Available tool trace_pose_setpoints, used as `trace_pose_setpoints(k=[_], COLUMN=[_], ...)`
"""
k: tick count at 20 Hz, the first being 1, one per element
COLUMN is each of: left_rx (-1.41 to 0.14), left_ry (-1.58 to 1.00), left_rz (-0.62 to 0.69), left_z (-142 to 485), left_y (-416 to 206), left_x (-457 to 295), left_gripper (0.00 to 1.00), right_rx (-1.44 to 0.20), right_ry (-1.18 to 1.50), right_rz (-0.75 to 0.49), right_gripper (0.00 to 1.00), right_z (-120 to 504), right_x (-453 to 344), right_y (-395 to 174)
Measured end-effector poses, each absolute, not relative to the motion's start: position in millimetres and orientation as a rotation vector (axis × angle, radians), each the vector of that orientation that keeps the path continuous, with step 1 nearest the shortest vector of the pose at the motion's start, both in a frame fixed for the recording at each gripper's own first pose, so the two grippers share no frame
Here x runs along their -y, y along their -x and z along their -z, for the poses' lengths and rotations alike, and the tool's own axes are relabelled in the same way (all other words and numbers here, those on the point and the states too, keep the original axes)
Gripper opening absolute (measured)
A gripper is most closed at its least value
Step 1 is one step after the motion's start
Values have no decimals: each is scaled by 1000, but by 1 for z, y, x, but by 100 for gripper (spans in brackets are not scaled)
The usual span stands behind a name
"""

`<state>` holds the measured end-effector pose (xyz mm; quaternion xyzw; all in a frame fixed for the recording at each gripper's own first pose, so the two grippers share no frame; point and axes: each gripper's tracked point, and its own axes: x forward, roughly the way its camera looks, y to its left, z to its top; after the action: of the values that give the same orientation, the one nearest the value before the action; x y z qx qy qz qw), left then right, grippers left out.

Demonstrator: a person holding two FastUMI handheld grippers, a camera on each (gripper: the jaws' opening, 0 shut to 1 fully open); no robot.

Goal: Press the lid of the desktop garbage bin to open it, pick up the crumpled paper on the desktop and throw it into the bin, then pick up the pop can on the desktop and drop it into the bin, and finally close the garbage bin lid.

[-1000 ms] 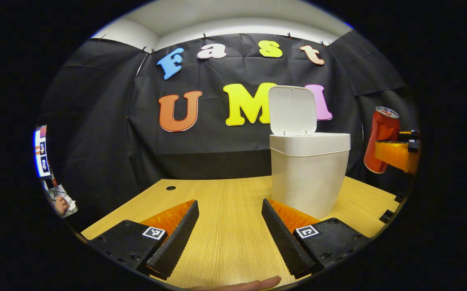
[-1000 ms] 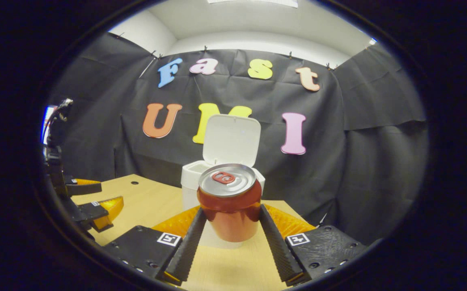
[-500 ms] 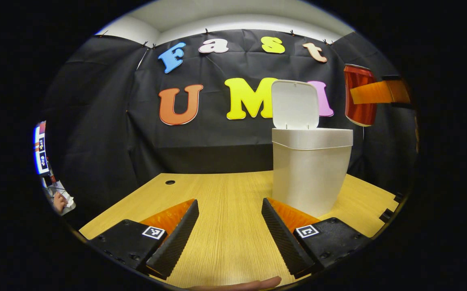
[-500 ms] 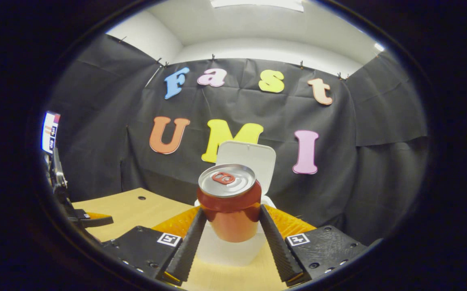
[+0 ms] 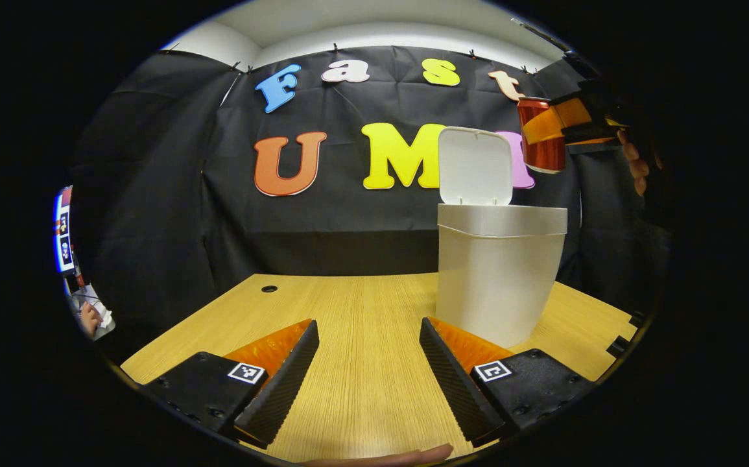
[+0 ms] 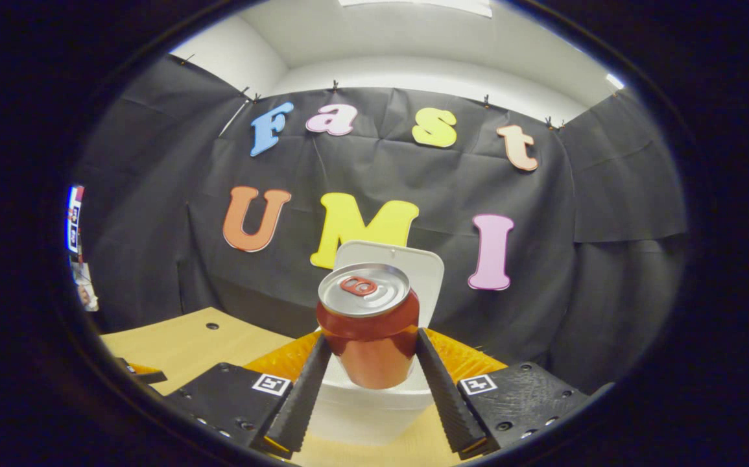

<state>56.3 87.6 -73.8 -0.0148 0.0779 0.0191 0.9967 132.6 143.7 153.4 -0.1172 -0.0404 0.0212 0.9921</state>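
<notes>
In the left gripper view the left gripper (image 5: 369, 383) waits spread over the desk while the pop can (image 5: 541, 135) hangs at one o'clock above the bin (image 5: 500, 272), and in the right gripper view the right gripper (image 6: 369, 376) clamps it upright, seemingly above the opening, lid (image 6: 423, 272) raised, ready to drop.

Pop can (image 6: 368, 324), clamped between both fingers of right gripper (image 6: 368, 389), has risen from beside the garbage bin (image 5: 500, 272) to above its rim, near the raised lid (image 5: 476, 165). In the right gripper view the bin's opening now sits right under the can; left gripper (image 6: 141, 375) has slid almost out at the edge.
</notes>
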Motion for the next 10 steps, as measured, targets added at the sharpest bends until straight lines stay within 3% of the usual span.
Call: trace_pose_setpoints(k=[10], left_rx=[-127], left_ry=[20], left_rz=[-43], left_z=[63], left_y=[-47], left_x=[-88], left_gripper=[100], right_rx=[-52], right_ry=[114], right_rz=[52], right_gripper=[80], right_z=[-145], right_x=[-132], right_y=[-227])
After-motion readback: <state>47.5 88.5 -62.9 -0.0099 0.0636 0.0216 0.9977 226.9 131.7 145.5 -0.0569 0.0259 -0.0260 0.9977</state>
